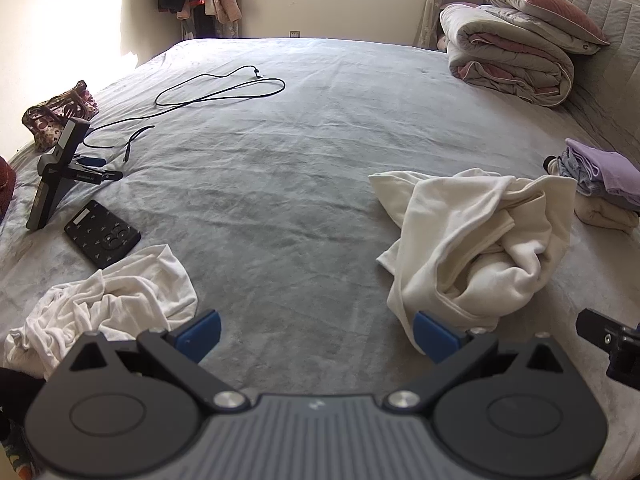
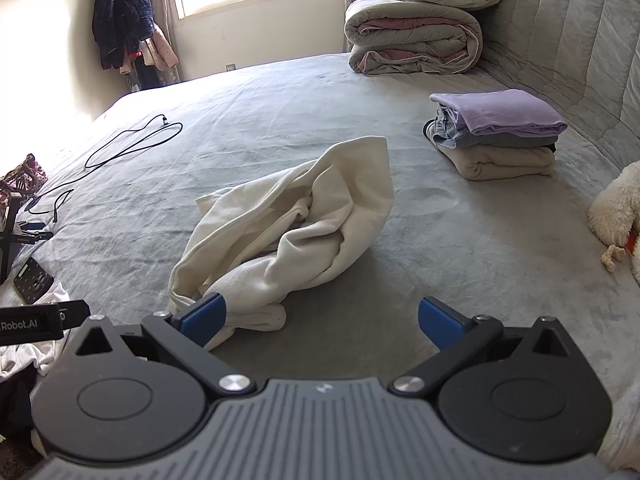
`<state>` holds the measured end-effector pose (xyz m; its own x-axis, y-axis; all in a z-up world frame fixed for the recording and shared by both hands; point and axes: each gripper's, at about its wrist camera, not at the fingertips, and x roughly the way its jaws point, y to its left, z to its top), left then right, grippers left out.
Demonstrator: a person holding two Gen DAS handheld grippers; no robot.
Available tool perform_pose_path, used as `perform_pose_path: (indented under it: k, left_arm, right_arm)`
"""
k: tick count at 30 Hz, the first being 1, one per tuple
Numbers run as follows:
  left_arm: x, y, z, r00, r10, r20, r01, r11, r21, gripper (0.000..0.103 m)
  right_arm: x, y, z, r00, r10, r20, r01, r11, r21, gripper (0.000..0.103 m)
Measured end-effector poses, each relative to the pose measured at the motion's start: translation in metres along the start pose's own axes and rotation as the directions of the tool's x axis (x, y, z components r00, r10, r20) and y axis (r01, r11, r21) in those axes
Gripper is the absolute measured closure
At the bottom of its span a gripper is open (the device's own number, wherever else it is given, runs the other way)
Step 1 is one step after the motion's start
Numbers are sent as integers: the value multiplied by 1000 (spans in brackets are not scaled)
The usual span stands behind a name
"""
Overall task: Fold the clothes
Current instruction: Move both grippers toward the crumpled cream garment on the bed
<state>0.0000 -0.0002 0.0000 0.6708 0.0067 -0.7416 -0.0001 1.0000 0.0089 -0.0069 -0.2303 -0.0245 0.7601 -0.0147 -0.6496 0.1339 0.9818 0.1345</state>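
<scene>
A crumpled cream garment (image 1: 476, 240) lies on the grey bed sheet (image 1: 280, 160); it also shows in the right wrist view (image 2: 296, 224). My left gripper (image 1: 318, 334) is open and empty, its right fingertip just at the garment's near edge. My right gripper (image 2: 322, 322) is open and empty, its left fingertip at the garment's near corner. A crumpled white garment (image 1: 108, 300) lies at the near left. A stack of folded clothes (image 2: 500, 136) with a lilac piece on top sits at the right, also in the left wrist view (image 1: 604, 184).
A black phone (image 1: 102, 234), a black stand (image 1: 56, 172), a black cable (image 1: 208, 92) and a patterned bag (image 1: 60, 114) lie at the left. A rolled duvet with pillows (image 2: 416, 36) sits at the headboard. A white plush toy (image 2: 616, 216) lies at far right.
</scene>
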Motion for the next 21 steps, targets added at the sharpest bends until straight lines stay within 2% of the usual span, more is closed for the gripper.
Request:
perform_pose_path:
  k: [7,21]
  left_arm:
    - [2,7,3,1000,-12,1,12,1000,-8,0]
    - [9,6,9,1000,-16,-15,16,999,-51,0]
  right_arm:
    - [6,7,-3,1000,-11,4,11,1000,-1,0]
    - [11,8,1,999,-27,-45,26,1000,-8,0]
